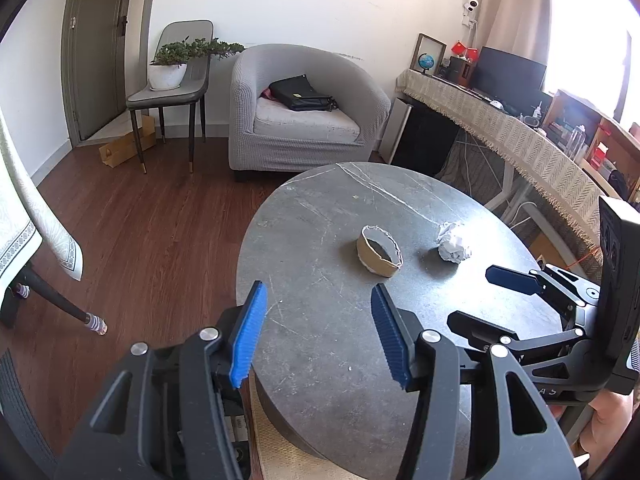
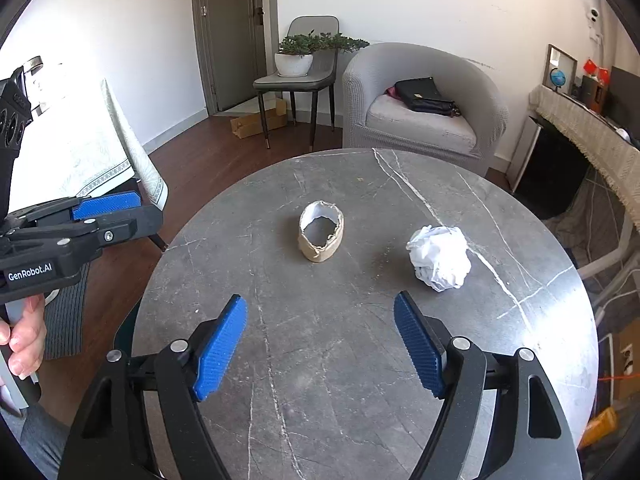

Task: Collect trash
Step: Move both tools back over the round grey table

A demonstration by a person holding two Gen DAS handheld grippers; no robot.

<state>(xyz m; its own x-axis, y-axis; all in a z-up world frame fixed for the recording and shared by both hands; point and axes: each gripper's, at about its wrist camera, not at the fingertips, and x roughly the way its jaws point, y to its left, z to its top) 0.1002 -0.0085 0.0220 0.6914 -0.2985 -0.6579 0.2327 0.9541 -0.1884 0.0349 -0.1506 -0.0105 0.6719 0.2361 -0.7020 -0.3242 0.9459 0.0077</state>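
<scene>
On the one round grey table [image 2: 360, 360] lie two pieces of trash: one cardboard ring [image 2: 321, 231] near the centre and one crumpled white paper ball [image 2: 439, 258] at its 3 o'clock. Two grippers, each with two blue pads, hover at the table's 6 o'clock edge: the left gripper [image 1: 318, 330] and the right gripper [image 2: 320, 344].

Each camera looks forward and down along its own jaws, from the near edge of the round table [image 1: 320, 208]. Both views share the tabletop, the grey armchair [image 2: 420, 100] and the door [image 2: 232, 40] behind.
</scene>
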